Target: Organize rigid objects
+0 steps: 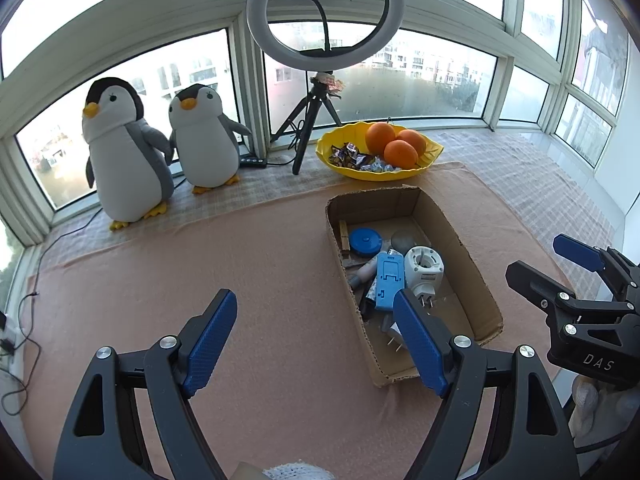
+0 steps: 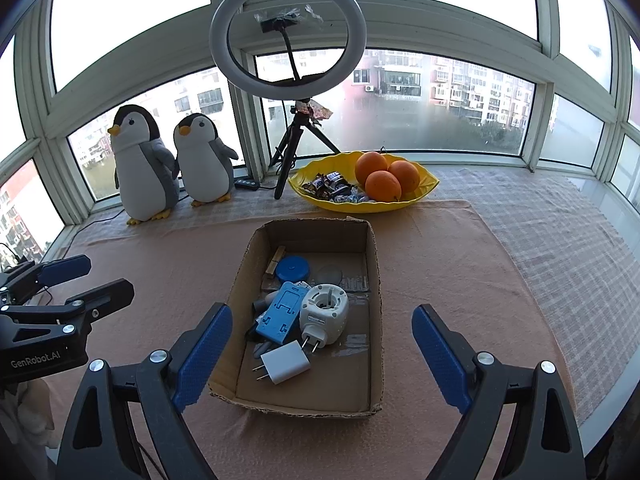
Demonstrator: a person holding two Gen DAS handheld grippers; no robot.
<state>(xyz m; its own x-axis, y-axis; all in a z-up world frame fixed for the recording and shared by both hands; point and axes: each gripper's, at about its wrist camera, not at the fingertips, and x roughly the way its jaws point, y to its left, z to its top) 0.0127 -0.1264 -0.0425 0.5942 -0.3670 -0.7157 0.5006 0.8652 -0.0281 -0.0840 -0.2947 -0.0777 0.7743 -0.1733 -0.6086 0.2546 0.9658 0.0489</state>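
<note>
1. Behind everything I see a curved bay window (image 2: 440, 92) with apartment blocks outside, and a pink cloth (image 2: 460, 264) covers the sill surface where I work.
2. From the right wrist view, a cardboard box (image 2: 376, 320) lies at the centre of the cloth, open on top.
3. Inside the box, a white charger (image 2: 286, 362) lies at 6 o'clock with its prongs toward 9 o'clock.
4. A round white plug adapter (image 2: 324, 312) is in the middle of the box, and a blue folding stand (image 2: 280, 312) lies just beside it at 9 o'clock, touching it.
5. A blue round lid (image 2: 294, 268) and a wooden clothespin (image 2: 276, 260) rest toward 11 o'clock in the box; some grey pieces under the stand I cannot identify.
6. My right gripper (image 2: 322, 354) hangs above the near end of the box with its jaws spread wide and nothing between them.
7. My left gripper (image 1: 316, 344) is also released and empty; its right finger (image 1: 420, 340) covers the near left corner of the box in the left wrist view.
8. At 12 o'clock from the box stands a yellow bowl (image 2: 312, 196) with three oranges (image 2: 384, 178) and wrapped candies (image 2: 330, 186).
9. A ring light (image 2: 288, 32) on a tripod stands at 11 o'clock, and two plush penguins (image 2: 172, 160) stand at 10 o'clock against the glass.
</note>
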